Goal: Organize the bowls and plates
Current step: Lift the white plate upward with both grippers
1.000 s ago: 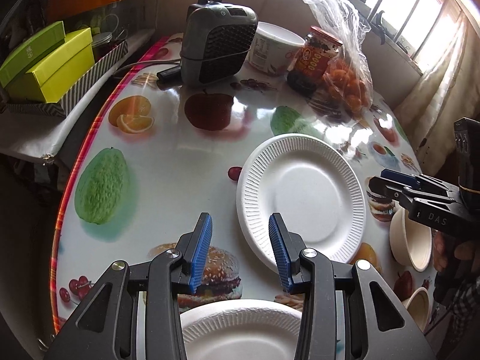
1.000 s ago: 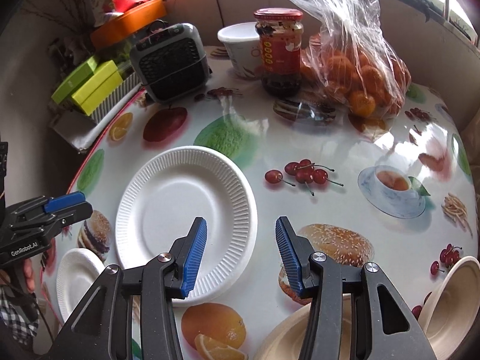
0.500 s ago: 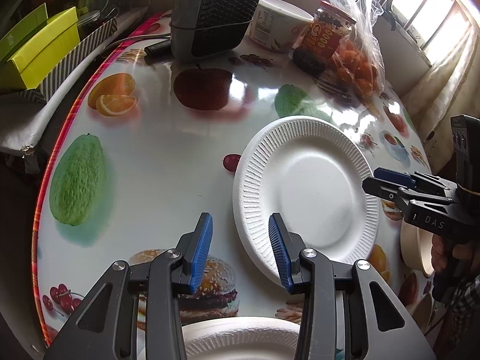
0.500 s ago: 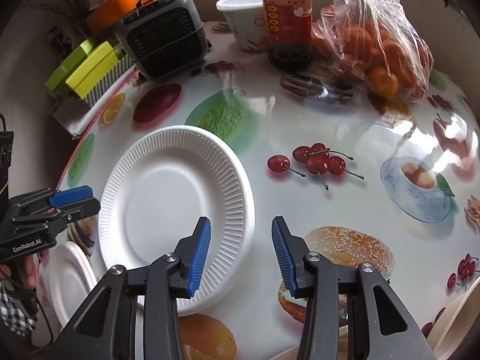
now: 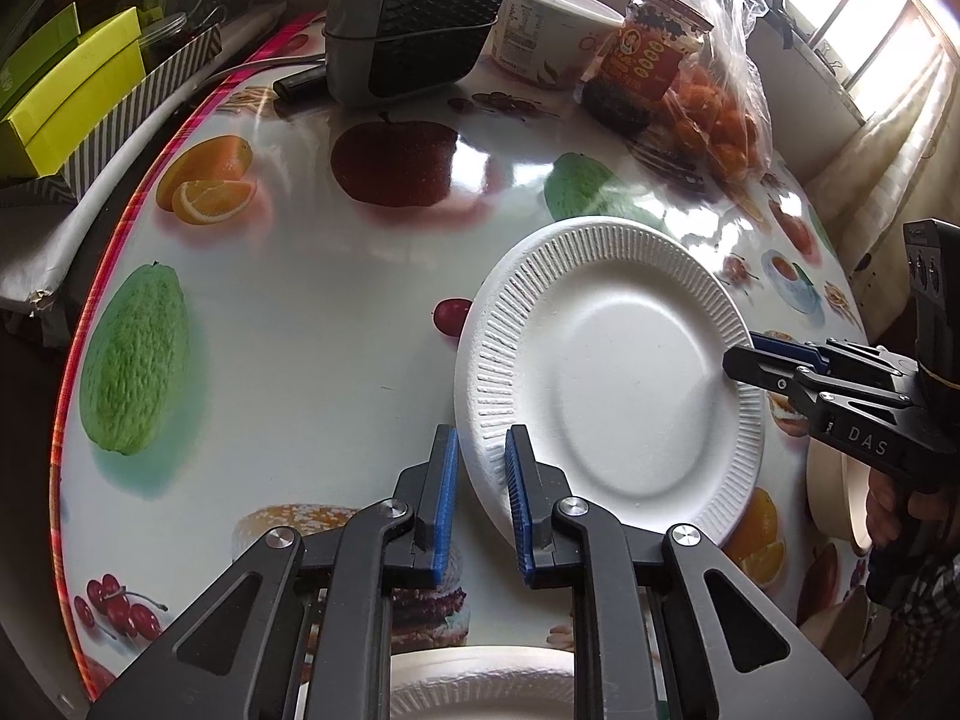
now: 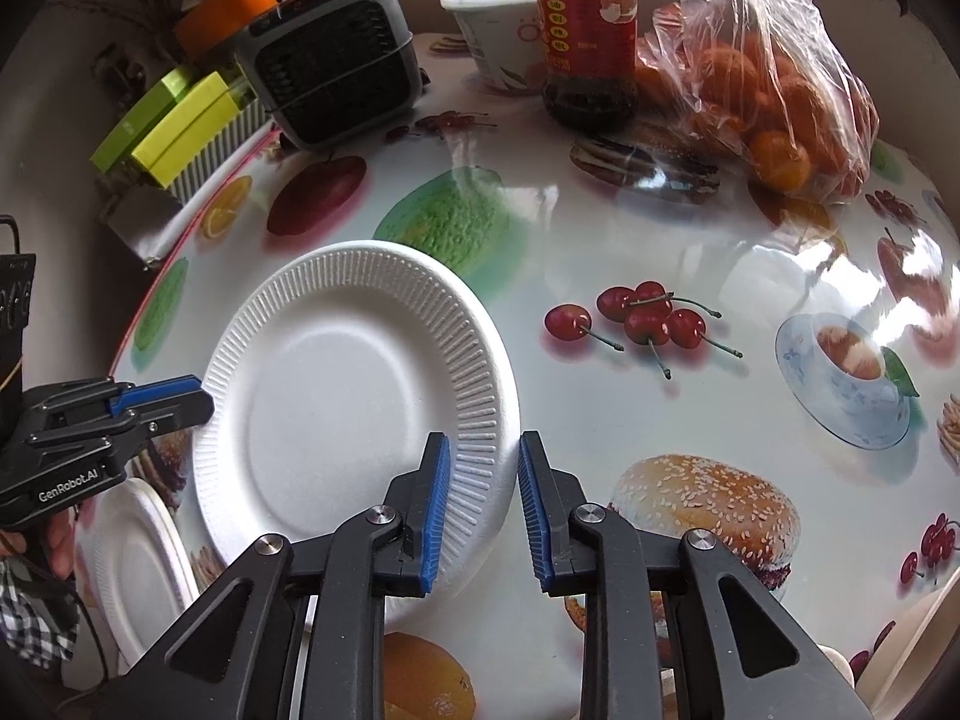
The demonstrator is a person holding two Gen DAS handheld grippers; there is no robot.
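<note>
Plate [image 5: 612, 372] rim btwn both grippers' jaws.

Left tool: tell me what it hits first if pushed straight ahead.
The left tool is open, with the rim of the large paper plate between its fingers. Straight ahead, that rim would likely meet the fingers' base first; depth is unclear.

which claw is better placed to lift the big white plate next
Left, though it is close. The left claw has narrowed around the near rim of the big white plate, pads nearly touching it. The right claw also straddles the rim but stands wider open.
</note>
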